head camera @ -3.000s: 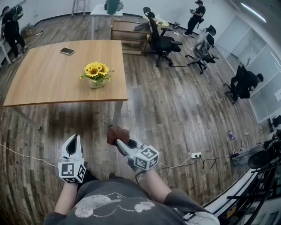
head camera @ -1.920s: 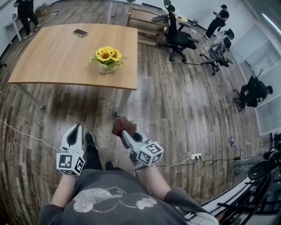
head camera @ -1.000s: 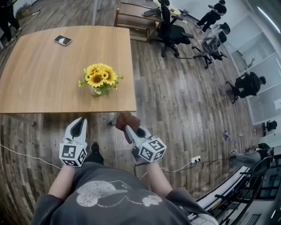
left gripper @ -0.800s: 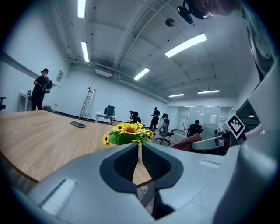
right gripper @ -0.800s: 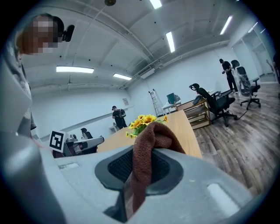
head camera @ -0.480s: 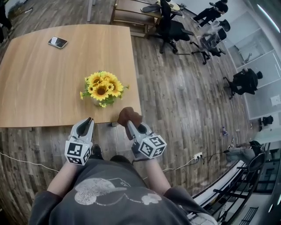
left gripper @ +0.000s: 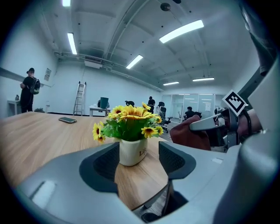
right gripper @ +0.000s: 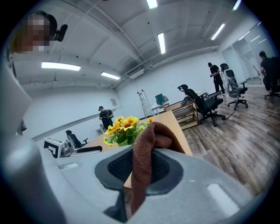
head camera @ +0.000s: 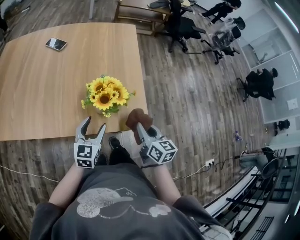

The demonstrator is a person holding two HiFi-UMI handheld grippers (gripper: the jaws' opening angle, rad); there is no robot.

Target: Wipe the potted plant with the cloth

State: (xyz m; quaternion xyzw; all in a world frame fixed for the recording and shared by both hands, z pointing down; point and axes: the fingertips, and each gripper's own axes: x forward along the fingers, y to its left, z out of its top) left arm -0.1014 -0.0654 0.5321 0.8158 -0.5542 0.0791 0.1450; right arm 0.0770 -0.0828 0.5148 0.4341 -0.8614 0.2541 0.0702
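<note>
The potted plant (head camera: 105,93), yellow sunflowers in a small white pot (left gripper: 131,151), stands near the front right corner of the wooden table (head camera: 42,84). My left gripper (head camera: 92,127) hovers at the table's near edge, just short of the pot; its jaws are opening and nothing sits between them, the pot showing beyond the gap. My right gripper (head camera: 139,130) is shut on a brown cloth (head camera: 137,119), bunched at the tips and hanging down between the pads (right gripper: 142,175). It floats by the table corner, right of the flowers (right gripper: 124,124).
A phone (head camera: 56,44) lies at the far side of the table. Office chairs (head camera: 185,28) and a low wooden bench (head camera: 140,10) stand beyond the table on the plank floor. People stand and sit at the room's edges (head camera: 260,79). A cable and power strip (head camera: 208,164) lie at right.
The person has walked up to the table; both grippers now reach its near edge by the plant. The left gripper's jaws have parted from shut. The cloth stays gripped in the right.
</note>
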